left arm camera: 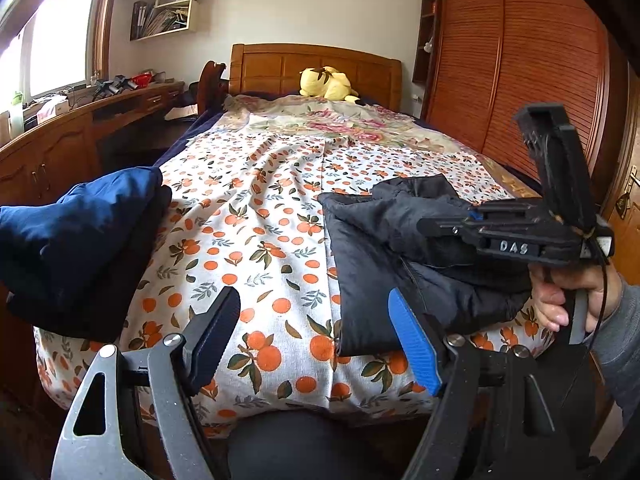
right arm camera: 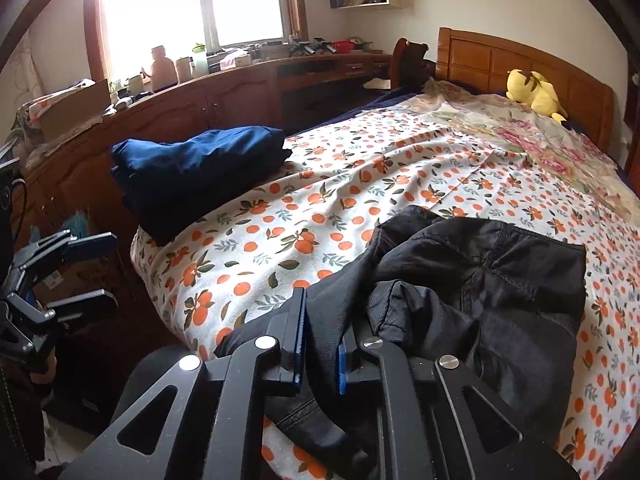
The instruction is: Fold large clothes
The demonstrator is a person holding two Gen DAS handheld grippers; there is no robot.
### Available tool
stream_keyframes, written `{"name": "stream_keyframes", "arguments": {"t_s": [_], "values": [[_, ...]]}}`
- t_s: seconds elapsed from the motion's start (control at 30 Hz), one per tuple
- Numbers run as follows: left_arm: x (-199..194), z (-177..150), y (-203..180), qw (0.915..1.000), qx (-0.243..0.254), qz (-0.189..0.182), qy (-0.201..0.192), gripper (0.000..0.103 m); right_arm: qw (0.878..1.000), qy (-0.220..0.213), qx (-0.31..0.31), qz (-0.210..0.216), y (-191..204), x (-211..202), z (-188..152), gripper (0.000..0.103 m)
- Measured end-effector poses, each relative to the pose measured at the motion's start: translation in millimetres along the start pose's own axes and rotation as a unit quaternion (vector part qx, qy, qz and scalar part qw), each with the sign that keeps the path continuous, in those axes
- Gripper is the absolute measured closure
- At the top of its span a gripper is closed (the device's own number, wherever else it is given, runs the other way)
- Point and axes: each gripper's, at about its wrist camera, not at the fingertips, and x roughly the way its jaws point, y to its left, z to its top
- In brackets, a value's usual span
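Black garment (right arm camera: 480, 292) lies crumpled on the near right of the orange-print bedsheet (right arm camera: 320, 184); a folded navy stack (right arm camera: 192, 172) sits at the near left edge. Left gripper (left arm camera: 316, 344) hovers wide open and empty above the sheet. Right gripper (right arm camera: 322, 344) is slightly parted, black fabric between its pads; grip uncertain.

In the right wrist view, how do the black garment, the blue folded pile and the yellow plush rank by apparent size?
1. Black garment, though it lies nearest the camera.
2. Blue pile.
3. Yellow plush, farthest away, so its true size is unsure.
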Motion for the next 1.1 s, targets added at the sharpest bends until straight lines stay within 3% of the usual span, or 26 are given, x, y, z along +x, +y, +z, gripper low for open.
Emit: {"name": "stream_keyframes", "arguments": {"t_s": [0.17,0.27,0.43,0.77,1.1], "values": [[5,1,-3,1.0000,0.002,-0.003,0.000,0.026,0.999,-0.033,0.005,0.006,-3,-36,-3,0.062],[6,1,-7,1.0000,0.004,-0.005,-0.001,0.026,0.998,-0.056,0.002,0.013,-6,-59,-1,0.054],[12,4,-20,0.9999,0.013,-0.011,-0.003,0.026,0.997,-0.076,0.012,-0.016,-24,-96,-13,0.052],[27,18,-54,0.9990,0.026,-0.035,-0.010,0.026,0.993,-0.047,0.047,-0.097,-64,-117,-64,0.052],[57,49,-104,0.9962,0.057,-0.064,-0.018,0.026,0.992,-0.018,0.076,-0.100,-85,-110,-106,0.052]]}}
